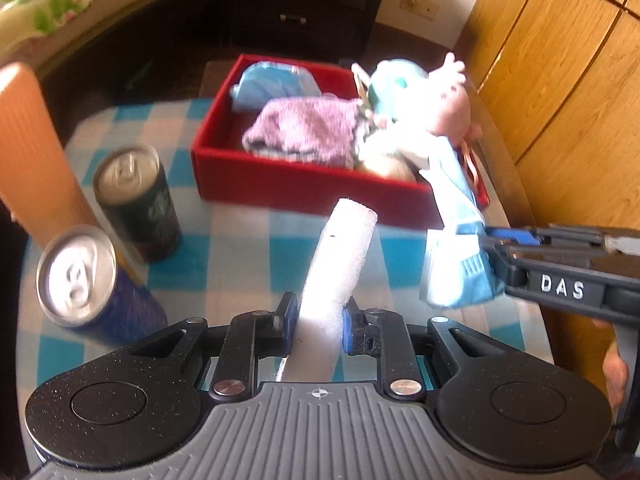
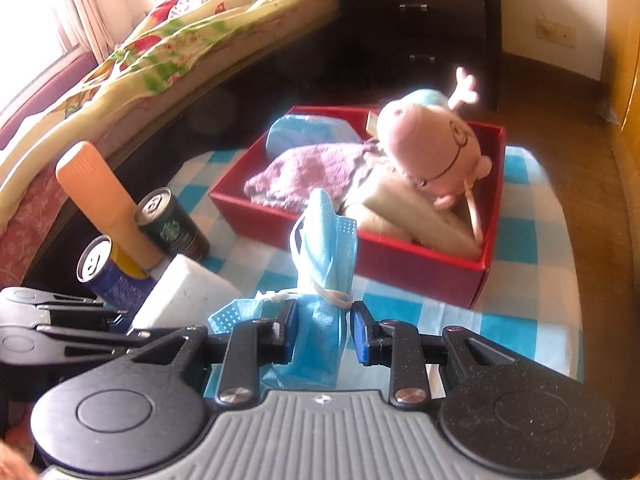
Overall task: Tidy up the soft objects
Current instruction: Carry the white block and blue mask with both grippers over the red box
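Left tool (image 1: 318,326) pinches a white foam block (image 1: 340,264) and right tool (image 2: 324,330) a blue face mask (image 2: 324,248), apparently bound for the red box (image 2: 420,272).

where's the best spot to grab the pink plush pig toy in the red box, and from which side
Grip the pink plush pig toy across its rounded head, coming from above. The head lies on top of the pile in the red box, clear of the walls, and is soft enough to squeeze; its thin limbs look too floppy.

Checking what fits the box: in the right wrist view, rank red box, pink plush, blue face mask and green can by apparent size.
1. red box
2. pink plush and blue face mask: look alike; the mask is nearer the camera, so unsure
3. green can
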Motion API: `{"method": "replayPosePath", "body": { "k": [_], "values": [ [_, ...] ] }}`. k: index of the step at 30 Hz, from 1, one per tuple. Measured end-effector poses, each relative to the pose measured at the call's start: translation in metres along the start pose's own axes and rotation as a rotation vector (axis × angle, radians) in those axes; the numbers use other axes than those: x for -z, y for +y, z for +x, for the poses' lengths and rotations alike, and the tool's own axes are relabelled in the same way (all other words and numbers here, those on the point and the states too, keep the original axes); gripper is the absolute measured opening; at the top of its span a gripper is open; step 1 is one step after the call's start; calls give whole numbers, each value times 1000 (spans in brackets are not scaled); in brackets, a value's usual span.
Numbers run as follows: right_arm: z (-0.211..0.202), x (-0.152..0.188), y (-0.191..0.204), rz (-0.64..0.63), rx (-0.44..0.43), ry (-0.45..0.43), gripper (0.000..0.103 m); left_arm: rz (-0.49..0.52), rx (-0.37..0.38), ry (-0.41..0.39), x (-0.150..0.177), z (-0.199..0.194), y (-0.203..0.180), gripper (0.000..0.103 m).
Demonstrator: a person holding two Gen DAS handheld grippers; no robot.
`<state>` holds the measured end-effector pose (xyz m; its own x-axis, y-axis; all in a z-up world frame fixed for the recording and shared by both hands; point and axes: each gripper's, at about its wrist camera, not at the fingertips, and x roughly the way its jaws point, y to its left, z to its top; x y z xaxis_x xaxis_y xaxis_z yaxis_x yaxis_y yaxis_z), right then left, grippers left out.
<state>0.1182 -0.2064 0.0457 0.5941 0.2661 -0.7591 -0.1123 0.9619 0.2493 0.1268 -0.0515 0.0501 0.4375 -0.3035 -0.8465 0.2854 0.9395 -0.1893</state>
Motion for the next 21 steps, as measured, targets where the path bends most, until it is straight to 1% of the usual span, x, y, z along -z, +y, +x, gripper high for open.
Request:
{"method": "replayPosePath", "body": {
  "k": [3,6,10,21],
  "values": [
    [-3,-7,0,5,3,-23,7,-11,7,-22,-13,-1,-4,21],
    [-6,-15,0,7,4,-49,7,-2,-9,-52,-25,-1,-10,21],
    [-6,-26,-2,23,3,-74,7,-10,-5,-75,-41,2,-14,21],
    [1,-55,-13,66,18,-122,7,-8,-44,-117,-80,19,-13,22]
  ]
}}
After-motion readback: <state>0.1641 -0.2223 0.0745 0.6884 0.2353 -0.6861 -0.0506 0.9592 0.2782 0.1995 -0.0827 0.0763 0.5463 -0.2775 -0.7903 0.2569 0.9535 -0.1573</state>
